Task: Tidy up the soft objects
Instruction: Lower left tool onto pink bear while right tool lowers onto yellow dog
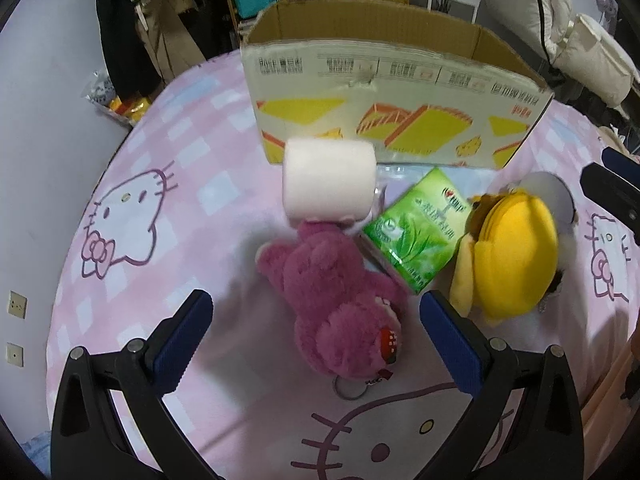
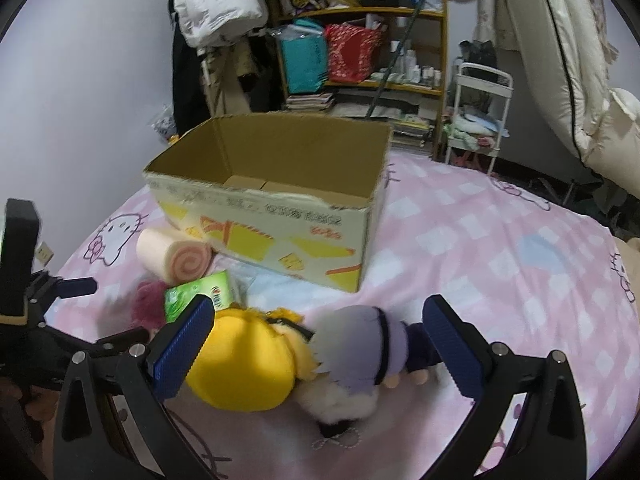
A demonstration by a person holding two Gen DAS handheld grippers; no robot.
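Soft toys lie heaped on the pink cartoon-cat bedsheet [image 1: 168, 152] before the empty cardboard box [image 2: 276, 216] at twelve o'clock. To start well, close the left gripper [image 1: 316, 320] squarely across the magenta plush bear's [image 1: 332, 300] body, clear of the green tissue pack [image 1: 416, 228] at two o'clock. Both grippers hover low, jaws spread; the right gripper [image 2: 320, 332] straddles the yellow plush doll [image 2: 244, 364] and grey-haired plush doll [image 2: 360, 356].
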